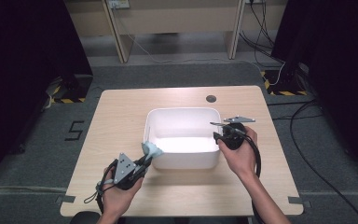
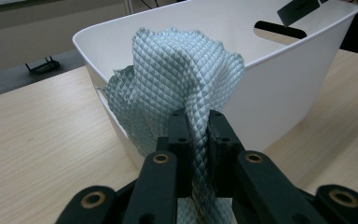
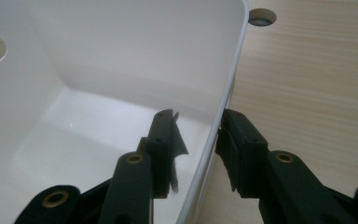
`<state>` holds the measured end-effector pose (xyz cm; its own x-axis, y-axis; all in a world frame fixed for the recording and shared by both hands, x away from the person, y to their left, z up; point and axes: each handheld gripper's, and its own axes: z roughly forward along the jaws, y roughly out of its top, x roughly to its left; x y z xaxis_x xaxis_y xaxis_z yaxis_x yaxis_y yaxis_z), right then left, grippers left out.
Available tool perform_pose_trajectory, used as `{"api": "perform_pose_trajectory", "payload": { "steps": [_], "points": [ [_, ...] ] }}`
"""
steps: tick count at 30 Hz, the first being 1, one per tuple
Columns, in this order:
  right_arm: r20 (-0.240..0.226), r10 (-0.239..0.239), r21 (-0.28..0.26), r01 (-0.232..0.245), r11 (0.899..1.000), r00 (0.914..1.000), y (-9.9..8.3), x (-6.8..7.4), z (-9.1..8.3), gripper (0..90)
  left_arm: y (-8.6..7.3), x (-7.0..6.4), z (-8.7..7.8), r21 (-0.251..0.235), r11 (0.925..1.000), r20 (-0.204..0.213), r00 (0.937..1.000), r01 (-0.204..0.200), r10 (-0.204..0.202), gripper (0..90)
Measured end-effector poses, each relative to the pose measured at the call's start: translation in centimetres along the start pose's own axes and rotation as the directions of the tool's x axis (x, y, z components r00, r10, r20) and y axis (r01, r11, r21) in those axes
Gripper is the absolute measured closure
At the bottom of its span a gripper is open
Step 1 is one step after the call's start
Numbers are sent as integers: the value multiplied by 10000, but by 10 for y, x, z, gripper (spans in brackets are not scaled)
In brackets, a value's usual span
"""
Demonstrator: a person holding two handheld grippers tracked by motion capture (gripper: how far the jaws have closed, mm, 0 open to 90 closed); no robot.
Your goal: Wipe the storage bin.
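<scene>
A: Nearest the person, the left gripper [image 1: 145, 161] has its fingers [image 2: 179, 135] clamped tight on a pale blue quilted cloth [image 2: 182, 79], and the bunched cloth stands up against the near left corner of the white tub [image 1: 182, 161], outside its wall

B: So the cloth is not in the tub yet?

A: No, it sits at the rim, pressed to the outer wall, over the worktop [image 1: 121, 116]. It looks as if the step in hand is wiping the tub, or perhaps dropping the cloth in; the pictures cannot settle which

B: And what steadies the tub?

A: The right gripper [image 1: 220, 135], farther across, straddles the right wall [image 3: 223, 93], one finger inside and one outside. A gap shows on both sides of the wall, so the fingers appear open around it, not yet pinching

B: What would make the step go well?

A: The right fingers should probably close on that wall first, since a light plastic tub is likely to slide when the cloth pushes on it. Then the left hand would do well to lift the cloth over the rim and keep the grip low on the bunch, so a broad pad of fabric meets the plastic and not the hard fingers

B: Anything farther off to mind?

A: Only the round cable hole [image 1: 210, 98] in the worktop beyond the tub, well apart from the work
</scene>
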<state>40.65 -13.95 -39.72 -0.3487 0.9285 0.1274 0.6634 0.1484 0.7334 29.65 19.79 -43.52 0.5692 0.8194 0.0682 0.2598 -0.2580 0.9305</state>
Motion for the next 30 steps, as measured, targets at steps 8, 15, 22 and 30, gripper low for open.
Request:
{"api": "perform_pose_trajectory", "payload": {
  "steps": [8,15,22,30],
  "points": [
    [-14,-84,-59,84,9999,10000,-1,1,-3,664,0,-1,5,121,9998,-44,9999,-155,156,821],
    [-11,-272,-97,272,9996,9996,1,0,-3,704,-2,1,11,425,9990,38,9999,-164,163,820],
    [-145,-196,-128,194,9997,9997,1,0,-5,705,-6,0,16,465,9989,4,10000,-65,65,821],
    [-101,-290,-87,289,9995,9995,1,2,-3,716,-5,2,17,436,9990,-76,10000,-21,25,820]
  ]
}}
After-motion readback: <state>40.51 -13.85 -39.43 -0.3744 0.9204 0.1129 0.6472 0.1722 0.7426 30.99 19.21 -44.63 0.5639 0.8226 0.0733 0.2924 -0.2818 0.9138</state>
